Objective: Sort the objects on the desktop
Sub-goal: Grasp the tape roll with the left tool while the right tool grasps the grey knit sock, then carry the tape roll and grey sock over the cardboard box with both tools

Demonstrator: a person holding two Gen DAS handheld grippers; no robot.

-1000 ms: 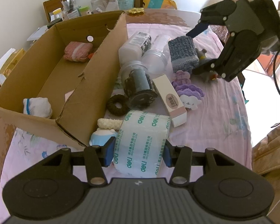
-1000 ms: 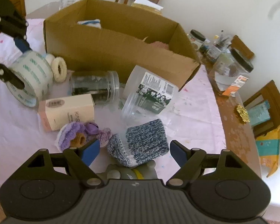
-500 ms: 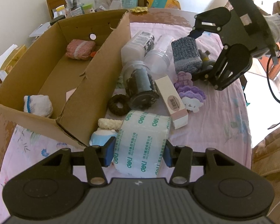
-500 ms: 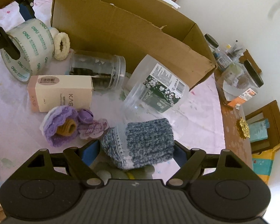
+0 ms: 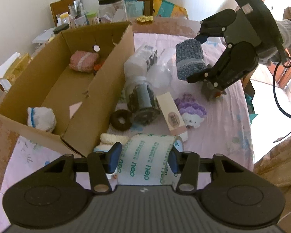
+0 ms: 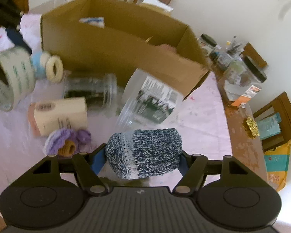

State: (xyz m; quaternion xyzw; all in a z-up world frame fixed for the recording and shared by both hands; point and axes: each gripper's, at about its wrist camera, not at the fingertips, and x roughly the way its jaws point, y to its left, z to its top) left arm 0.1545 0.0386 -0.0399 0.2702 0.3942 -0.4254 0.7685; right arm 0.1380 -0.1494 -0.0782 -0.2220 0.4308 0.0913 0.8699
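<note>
My left gripper (image 5: pixel 143 156) is shut on a large roll of clear deli tape (image 5: pixel 147 161), held above the table near the front corner of the cardboard box (image 5: pixel 99 97). My right gripper (image 6: pixel 141 155) is shut on a rolled blue-grey knitted sock (image 6: pixel 145 153) and holds it off the table; it also shows in the left wrist view (image 5: pixel 190 62). The box holds a pink knitted roll (image 5: pixel 84 61) and a white roll (image 5: pixel 41 116).
On the pink cloth lie a glass jar (image 5: pixel 143 101), a clear plastic container (image 5: pixel 139 62), a beige carton (image 5: pixel 171 114), a purple crochet piece (image 5: pixel 192 109), a dark ring (image 5: pixel 121 119), a cream ring (image 5: pixel 113 137) and a grey toy (image 5: pixel 212 91). Jars and chairs stand beyond the table.
My right gripper has closed on the blue-grey sock and lifted it off the table. My left gripper has risen slightly with the tape roll still in it.
</note>
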